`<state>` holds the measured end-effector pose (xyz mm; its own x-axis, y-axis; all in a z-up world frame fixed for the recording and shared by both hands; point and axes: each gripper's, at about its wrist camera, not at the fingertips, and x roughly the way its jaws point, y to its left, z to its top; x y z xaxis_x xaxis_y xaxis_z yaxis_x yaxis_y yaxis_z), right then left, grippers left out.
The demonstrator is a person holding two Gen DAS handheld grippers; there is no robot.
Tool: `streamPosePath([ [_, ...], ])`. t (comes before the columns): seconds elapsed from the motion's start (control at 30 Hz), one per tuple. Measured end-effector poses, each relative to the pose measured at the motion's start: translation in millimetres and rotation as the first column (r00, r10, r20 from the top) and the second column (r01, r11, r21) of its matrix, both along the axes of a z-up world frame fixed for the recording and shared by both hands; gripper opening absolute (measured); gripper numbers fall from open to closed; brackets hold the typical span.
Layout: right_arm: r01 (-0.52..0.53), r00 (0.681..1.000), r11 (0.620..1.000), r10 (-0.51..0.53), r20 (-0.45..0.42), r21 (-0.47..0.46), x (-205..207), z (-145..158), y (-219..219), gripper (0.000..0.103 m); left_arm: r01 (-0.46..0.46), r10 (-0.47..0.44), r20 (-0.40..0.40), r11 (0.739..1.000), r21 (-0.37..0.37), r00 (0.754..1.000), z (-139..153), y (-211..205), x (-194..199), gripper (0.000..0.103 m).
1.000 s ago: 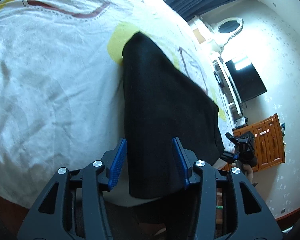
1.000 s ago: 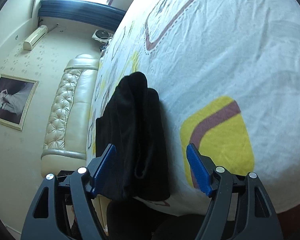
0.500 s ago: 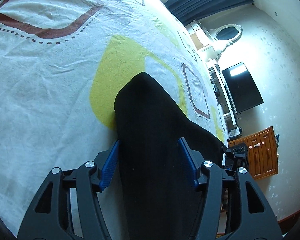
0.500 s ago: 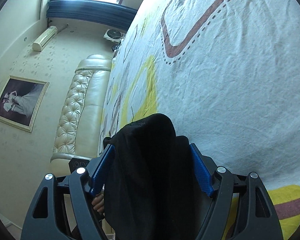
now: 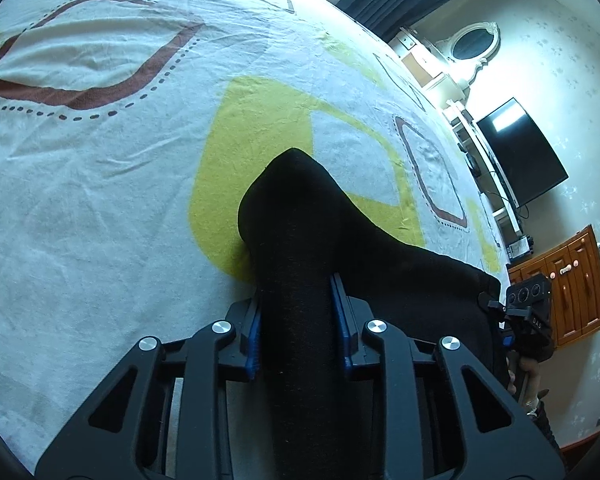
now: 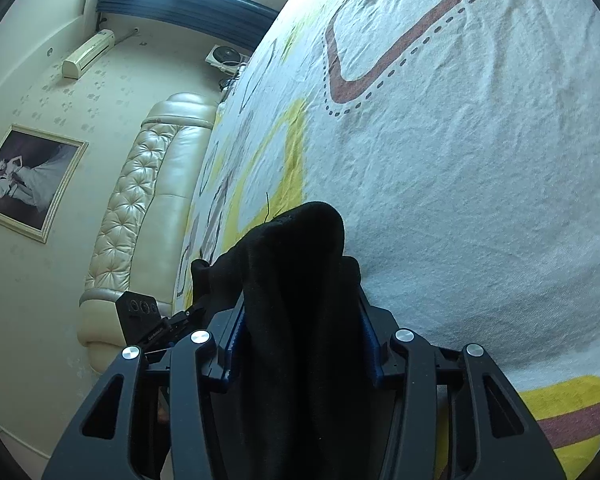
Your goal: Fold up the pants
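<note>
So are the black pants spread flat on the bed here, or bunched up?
Bunched. The black pants rise in a hump off the bed sheet, pinched in both the left hand-held gripper and the right one.

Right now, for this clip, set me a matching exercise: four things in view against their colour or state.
Things:
1. pants
2. left hand-held gripper
3. television
4. cabinet

Colour or state:
A. brown wood, doors closed
B. black, bunched on the bedsheet
C. dark screen, on the wall
D. clamped on black fabric

Pairs: 1-B, 2-D, 3-C, 4-A
</note>
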<state>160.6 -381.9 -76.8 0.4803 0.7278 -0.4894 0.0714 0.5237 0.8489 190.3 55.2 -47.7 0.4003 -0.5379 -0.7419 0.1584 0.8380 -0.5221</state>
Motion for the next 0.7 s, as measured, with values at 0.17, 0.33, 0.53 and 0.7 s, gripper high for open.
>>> streamPosePath([
  [0.17, 0.008, 1.000, 1.000, -0.008, 0.009, -0.005, 1, 3, 2, 0.046, 0.011, -0.013, 0.042, 0.998, 0.062, 0.999, 8, -6, -2, 0.027],
  [0.33, 0.013, 1.000, 1.000, -0.013, 0.016, -0.008, 3, 6, 4, 0.046, 0.013, -0.016, 0.043, 0.997, 0.071, 0.999, 9, -5, 0, 0.027],
  [0.53, 0.017, 1.000, 1.000, -0.017, 0.026, -0.008, 11, 7, 5, 0.045, 0.011, -0.015, 0.047, 0.997, 0.077, 0.999, 11, -5, 7, 0.026],
  [0.7, 0.023, 0.999, 1.000, -0.024, 0.035, 0.004, 20, 7, 11, 0.045, -0.010, 0.007, 0.048, 0.997, 0.075, 0.999, 13, 0, 17, 0.026],
])
